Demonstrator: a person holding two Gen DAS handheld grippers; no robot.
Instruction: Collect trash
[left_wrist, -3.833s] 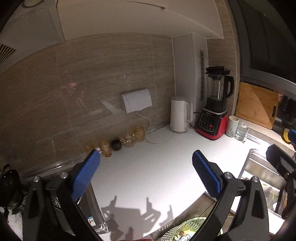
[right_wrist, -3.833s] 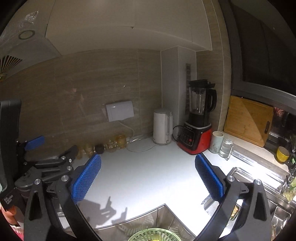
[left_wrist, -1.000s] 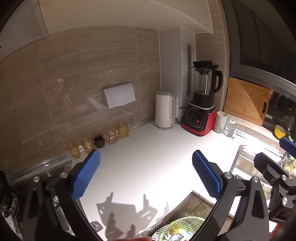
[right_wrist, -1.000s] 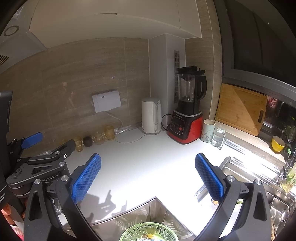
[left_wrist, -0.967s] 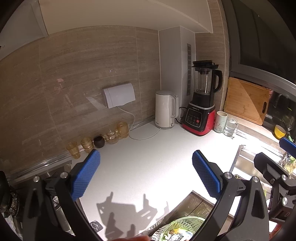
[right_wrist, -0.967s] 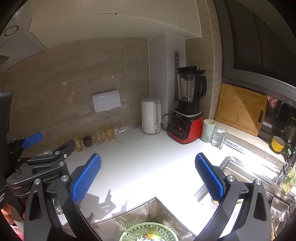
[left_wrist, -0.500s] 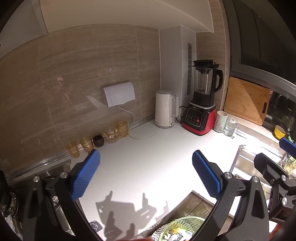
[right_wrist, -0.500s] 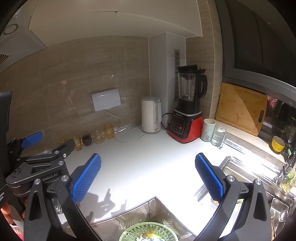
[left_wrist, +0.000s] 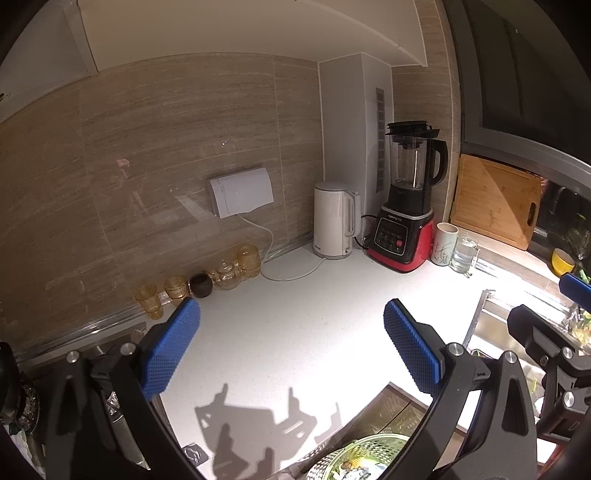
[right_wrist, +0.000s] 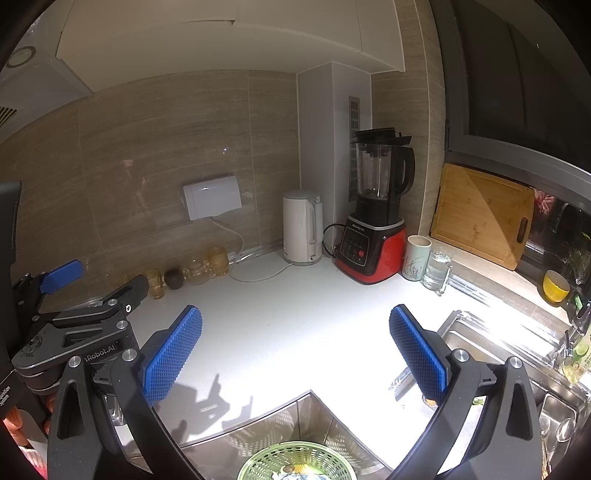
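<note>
I had the left gripper (left_wrist: 291, 347) up over the white countertop (left_wrist: 295, 332), its blue pads spread wide with nothing between them. The right gripper (right_wrist: 295, 350) hung the same way, fingers apart and empty, above the same counter. In the right wrist view I could see the left gripper off at the left edge, and in the left wrist view the right one sat at the far right.

The trash was low in both views: a green strainer basket (right_wrist: 299, 461) sat in a steel recess at the near edge of the counter, with scraps (left_wrist: 351, 470) lying in it. I could not make out what the scraps were, the bottom of the frame cut them off.

Along the back wall I had a white kettle (right_wrist: 301, 232) just beside a red-based blender (right_wrist: 373, 236), with a white mug (right_wrist: 416, 258) and a clear glass mug (right_wrist: 437, 271) next to that. A wooden cutting board (right_wrist: 480, 214) leaned against the wall at the right. A row of amber glasses (left_wrist: 162, 295) stood against the tiles to the left, under a white wall box (left_wrist: 240, 195). The steel sink (right_wrist: 476, 343) lay to the right, brightly lit, and a yellow cup (right_wrist: 555, 286) stood on the ledge beyond it.
</note>
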